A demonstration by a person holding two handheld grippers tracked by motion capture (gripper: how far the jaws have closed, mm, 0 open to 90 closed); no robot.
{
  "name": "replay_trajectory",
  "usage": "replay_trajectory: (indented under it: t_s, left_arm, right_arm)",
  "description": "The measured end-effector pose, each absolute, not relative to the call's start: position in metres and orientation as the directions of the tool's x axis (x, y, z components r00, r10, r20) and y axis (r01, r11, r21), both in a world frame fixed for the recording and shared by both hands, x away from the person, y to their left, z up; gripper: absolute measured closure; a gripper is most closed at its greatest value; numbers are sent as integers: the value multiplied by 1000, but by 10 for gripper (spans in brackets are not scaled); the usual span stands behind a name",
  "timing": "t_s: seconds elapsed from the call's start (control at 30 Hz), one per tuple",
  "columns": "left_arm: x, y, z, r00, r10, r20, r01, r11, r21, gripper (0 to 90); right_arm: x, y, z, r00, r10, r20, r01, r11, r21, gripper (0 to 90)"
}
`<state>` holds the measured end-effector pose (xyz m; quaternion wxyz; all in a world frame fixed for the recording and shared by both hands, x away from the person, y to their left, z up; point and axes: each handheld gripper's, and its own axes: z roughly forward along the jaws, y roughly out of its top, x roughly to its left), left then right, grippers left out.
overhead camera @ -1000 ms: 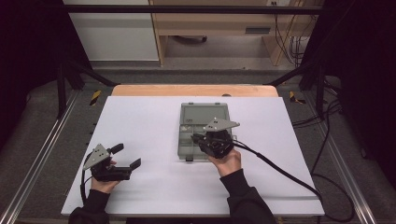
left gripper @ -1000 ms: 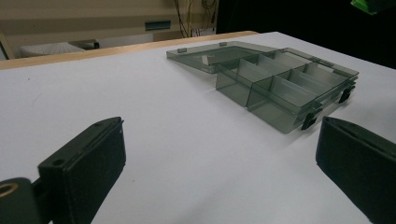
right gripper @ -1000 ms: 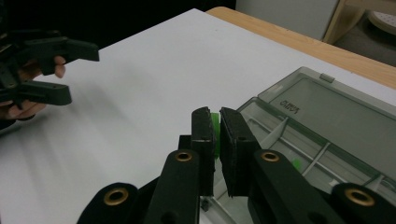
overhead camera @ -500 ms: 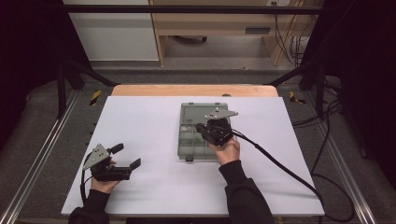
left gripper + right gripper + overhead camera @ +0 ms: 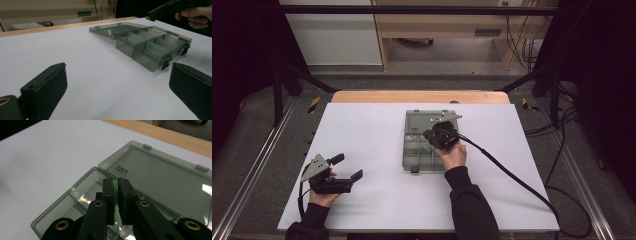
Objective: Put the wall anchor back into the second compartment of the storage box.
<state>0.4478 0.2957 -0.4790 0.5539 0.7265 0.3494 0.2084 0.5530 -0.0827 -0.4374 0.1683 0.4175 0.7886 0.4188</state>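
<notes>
A smoky clear compartment box lies open in the middle of the white table, its lid folded flat at the far side. My right gripper hovers over the box's far compartments. In the right gripper view it is shut on a small thin green piece, just above a compartment near the lid. My left gripper rests open at the table's near left, far from the box. The left gripper view has its jaws wide apart with nothing between them and the box ahead.
A wooden strip borders the table's far edge, with a cabinet and shelves beyond. The right gripper's cable trails across the table's right side. Metal rails run along both sides.
My right gripper has moved forward over the box toward the lid side, still holding the green piece. The left gripper has stayed where it was.
</notes>
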Motion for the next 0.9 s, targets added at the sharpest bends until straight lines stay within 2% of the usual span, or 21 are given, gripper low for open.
replay_trajectory:
  t_s: [0.53,0.63,0.73,0.9]
  left_arm:
    - [448,295,-479,669,738,-84,276,-143,950,10]
    - [448,296,-479,669,738,-84,276,-142,951,10]
    - [447,295,-479,669,738,-84,275,-142,951,10]
    - [447,295,-479,670,738,-85,274,-139,951,10]
  right_arm:
    - [569,-77,-469,-584,807,92,608,359,708,822]
    - [566,-79,-462,-589,803,91,584,345,735,708]
    - [560,-82,-452,-587,803,96,553,311,773,507]
    - [541,-97,-432,-571,816,95,463,223,858,276]
